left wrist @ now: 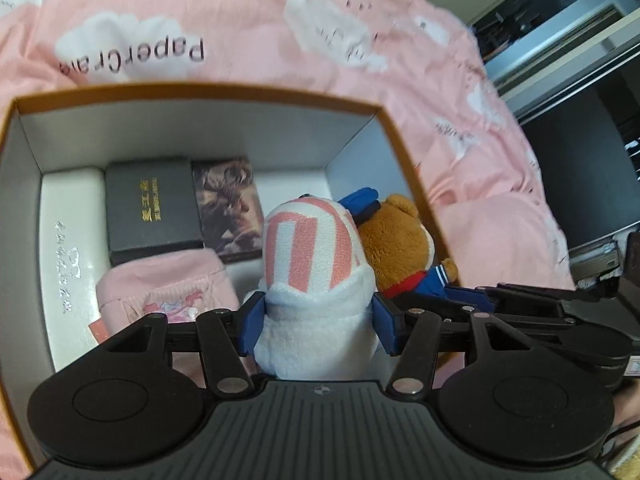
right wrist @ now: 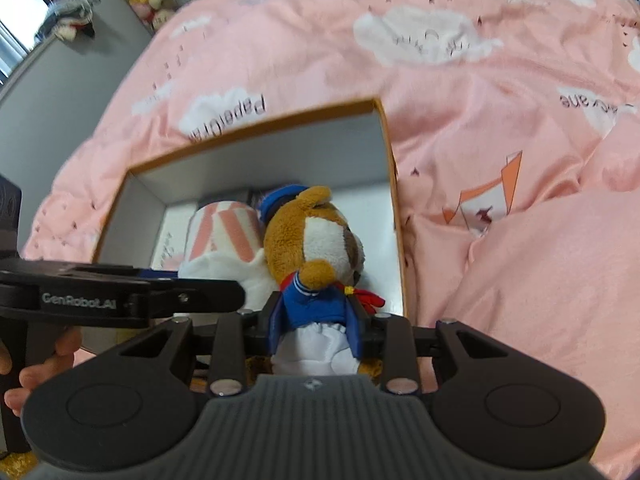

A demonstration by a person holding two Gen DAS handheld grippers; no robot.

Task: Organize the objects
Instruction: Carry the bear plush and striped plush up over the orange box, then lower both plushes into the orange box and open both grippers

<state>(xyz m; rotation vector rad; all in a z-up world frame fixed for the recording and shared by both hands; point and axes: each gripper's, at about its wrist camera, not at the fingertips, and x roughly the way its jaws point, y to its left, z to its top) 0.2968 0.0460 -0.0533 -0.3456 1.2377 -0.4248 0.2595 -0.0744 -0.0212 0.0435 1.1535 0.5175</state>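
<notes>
An open box (left wrist: pixel 208 92) with an orange rim and grey walls lies on a pink bed cover. My left gripper (left wrist: pixel 318 322) is shut on a white plush toy with a pink-striped hood (left wrist: pixel 312 248) and holds it over the box. My right gripper (right wrist: pixel 316 330) is shut on a brown plush bear in a blue sailor suit (right wrist: pixel 320 240), beside the striped plush (right wrist: pixel 224 236), inside the box's right side (right wrist: pixel 390 184). The bear also shows in the left wrist view (left wrist: pixel 396 240).
In the box lie a black case with gold lettering (left wrist: pixel 152 208), a picture card (left wrist: pixel 232 208), a white box (left wrist: pixel 68 240) and a pink pouch (left wrist: pixel 168 284). The pink bed cover (right wrist: pixel 500 160) surrounds the box. Dark shelves (left wrist: pixel 580 80) stand at the right.
</notes>
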